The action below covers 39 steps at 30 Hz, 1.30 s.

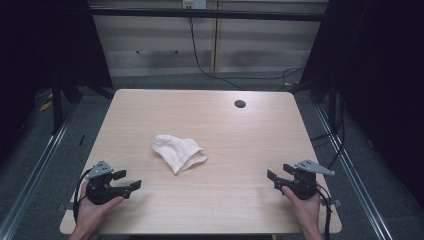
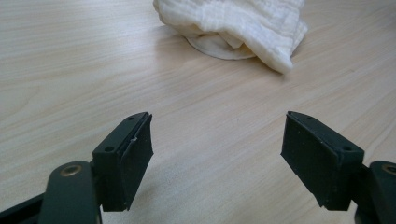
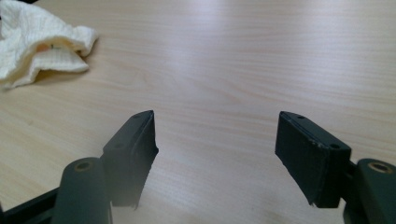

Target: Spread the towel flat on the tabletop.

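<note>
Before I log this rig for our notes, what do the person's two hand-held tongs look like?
Both are black. The left tongs and right tongs each carry a grey three-cornered plate on top and trail a black cable back along the wrist. Close up, each jaw ends in a flat rectangular black pad with small screw holes, on an arm with a brass-coloured rivet. Forearms look bare, no sleeves.
</note>
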Motion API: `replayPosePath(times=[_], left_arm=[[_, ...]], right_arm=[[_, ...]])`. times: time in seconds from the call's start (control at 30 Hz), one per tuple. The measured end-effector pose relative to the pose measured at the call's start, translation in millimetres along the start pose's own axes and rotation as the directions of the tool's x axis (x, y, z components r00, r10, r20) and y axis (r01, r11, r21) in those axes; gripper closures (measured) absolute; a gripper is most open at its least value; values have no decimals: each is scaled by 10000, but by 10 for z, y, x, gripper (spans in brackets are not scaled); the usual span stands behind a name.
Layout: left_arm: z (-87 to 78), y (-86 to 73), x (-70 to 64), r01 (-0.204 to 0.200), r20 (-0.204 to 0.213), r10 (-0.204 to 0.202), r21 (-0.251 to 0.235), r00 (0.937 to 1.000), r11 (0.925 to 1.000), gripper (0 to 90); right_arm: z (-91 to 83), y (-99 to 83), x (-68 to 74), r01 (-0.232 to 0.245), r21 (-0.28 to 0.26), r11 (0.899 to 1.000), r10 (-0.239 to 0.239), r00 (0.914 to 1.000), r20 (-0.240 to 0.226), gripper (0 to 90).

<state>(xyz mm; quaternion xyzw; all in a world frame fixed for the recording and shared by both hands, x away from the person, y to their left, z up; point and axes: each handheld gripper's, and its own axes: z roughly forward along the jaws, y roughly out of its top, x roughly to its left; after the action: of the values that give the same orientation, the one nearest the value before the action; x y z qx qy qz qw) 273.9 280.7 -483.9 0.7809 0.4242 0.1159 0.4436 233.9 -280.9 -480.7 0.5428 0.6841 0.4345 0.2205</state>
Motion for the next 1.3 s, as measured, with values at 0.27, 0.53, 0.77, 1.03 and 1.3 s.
replayPosePath(times=[0.27, 0.53, 0.77, 1.03, 1.3], left_arm=[[48, 4, 15, 96, 105, -97, 168, 9999, 9998, 242], [137, 72, 7, -82, 198, 75, 354, 9998, 9993, 301], [269, 346, -47, -440, 360, 426, 383, 9984, 9983, 345], [626, 756, -168, -905, 863, 860, 497, 9925, 9947, 328], [884, 946, -124, -938, 914, 868, 756, 9920, 9927, 365]], right_arm=[[3, -15, 25, -27, 190, 9998, 35, 9993, -381, 310], [6, -16, 82, 238, 215, 9995, -226, 9982, -551, 308], [14, -15, 98, 265, 274, 9993, -249, 9982, -553, 302], [25, -12, 102, 335, 476, 9983, -312, 9984, -476, 280], [30, -14, 121, 480, 508, 9976, -452, 9974, -558, 274]])
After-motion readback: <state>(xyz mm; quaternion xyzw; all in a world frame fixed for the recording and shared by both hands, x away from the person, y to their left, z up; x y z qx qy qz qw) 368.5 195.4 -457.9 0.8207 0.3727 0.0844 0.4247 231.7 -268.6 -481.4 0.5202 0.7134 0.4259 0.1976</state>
